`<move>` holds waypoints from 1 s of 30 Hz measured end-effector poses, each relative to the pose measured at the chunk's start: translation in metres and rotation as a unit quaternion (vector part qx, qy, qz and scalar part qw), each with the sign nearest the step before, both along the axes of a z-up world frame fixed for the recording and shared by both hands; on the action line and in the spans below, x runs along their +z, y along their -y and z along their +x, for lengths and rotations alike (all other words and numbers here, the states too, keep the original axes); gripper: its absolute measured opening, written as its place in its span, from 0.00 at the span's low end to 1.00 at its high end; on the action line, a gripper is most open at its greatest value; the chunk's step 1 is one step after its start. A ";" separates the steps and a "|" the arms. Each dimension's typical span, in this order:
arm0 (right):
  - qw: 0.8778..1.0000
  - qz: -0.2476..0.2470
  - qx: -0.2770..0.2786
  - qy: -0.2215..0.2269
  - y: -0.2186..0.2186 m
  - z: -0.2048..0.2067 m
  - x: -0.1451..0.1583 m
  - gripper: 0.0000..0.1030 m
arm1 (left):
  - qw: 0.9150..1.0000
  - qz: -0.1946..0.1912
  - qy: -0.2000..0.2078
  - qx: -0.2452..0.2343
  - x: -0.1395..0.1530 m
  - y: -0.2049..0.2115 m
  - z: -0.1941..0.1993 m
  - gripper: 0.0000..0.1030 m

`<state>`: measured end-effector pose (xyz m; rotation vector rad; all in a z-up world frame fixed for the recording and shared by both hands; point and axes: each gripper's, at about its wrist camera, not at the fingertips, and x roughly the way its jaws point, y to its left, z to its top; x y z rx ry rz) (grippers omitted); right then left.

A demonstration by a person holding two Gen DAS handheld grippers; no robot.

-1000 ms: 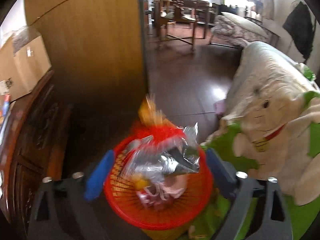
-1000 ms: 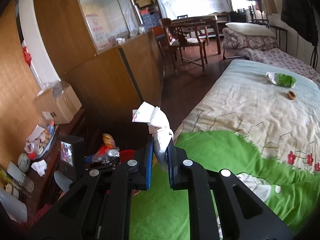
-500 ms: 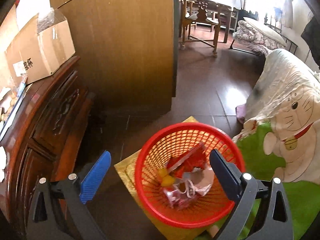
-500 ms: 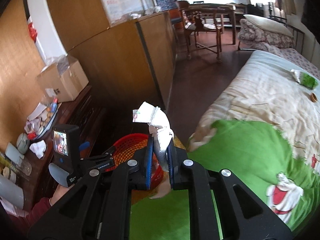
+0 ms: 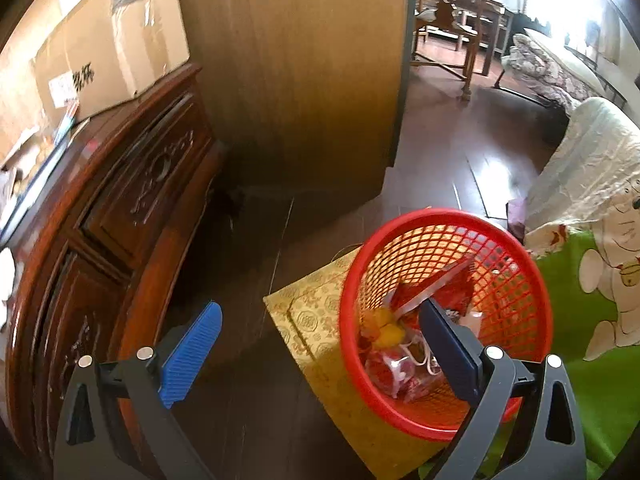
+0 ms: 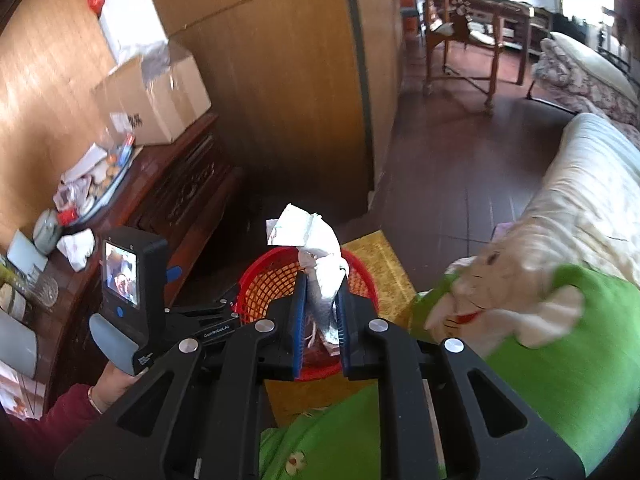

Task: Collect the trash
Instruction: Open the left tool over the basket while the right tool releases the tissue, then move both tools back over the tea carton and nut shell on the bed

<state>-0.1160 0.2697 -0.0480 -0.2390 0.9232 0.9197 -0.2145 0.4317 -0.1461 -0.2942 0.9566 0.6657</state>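
Observation:
A red mesh basket [image 5: 516, 280] stands on the floor by the bed, with a red wrapper [image 5: 432, 288] and yellow scraps [image 5: 384, 328] inside. My left gripper [image 5: 320, 306] is open wide and holds nothing; its right finger hangs over the basket and its left finger over the floor. In the right wrist view, my right gripper [image 6: 321, 280] sits above the basket [image 6: 264, 284]. A crumpled white and silver wrapper [image 6: 304, 228] stands upright between its pads. Its jaws are opening slightly while the pads still touch the wrapper.
A yellow patterned mat [image 5: 316, 312] lies under the basket. A carved wooden cabinet [image 5: 120, 220] with a cardboard box [image 5: 100, 52] stands to the left. A wood panel [image 5: 300, 80] is behind, and a bed with a green blanket [image 5: 592, 320] is on the right.
The silver trash seen over the basket a second ago is gone from the left gripper's view, which has shifted left. My right gripper carried the white wrapper from the bed to above the basket.

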 end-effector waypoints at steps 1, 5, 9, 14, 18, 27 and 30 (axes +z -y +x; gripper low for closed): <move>1.000 -0.003 0.007 -0.005 -0.003 0.001 -0.003 0.17 | 1.000 -0.002 -0.001 0.003 -0.002 -0.001 -0.001 0.94; 0.999 -0.018 0.025 -0.011 -0.026 0.003 -0.013 0.20 | 1.000 -0.007 -0.007 0.014 -0.008 -0.011 -0.006 0.94; 1.000 -0.012 0.021 -0.012 -0.030 0.006 -0.019 0.47 | 1.000 -0.012 -0.008 0.021 -0.012 -0.015 -0.010 0.94; 1.000 -0.011 0.018 -0.014 -0.026 0.006 -0.024 0.47 | 1.000 -0.013 -0.008 0.019 -0.011 -0.011 -0.009 0.94; 1.000 0.007 0.010 -0.012 -0.017 0.007 -0.016 0.47 | 1.000 -0.006 -0.004 0.012 -0.004 -0.006 -0.007 0.94; 0.999 0.039 -0.008 0.025 0.013 0.002 0.017 0.47 | 1.000 0.022 0.016 -0.009 0.032 0.011 -0.003 0.94; 0.998 0.057 -0.019 0.032 0.028 0.002 0.030 0.47 | 0.999 0.042 0.022 -0.018 0.049 0.020 -0.002 0.94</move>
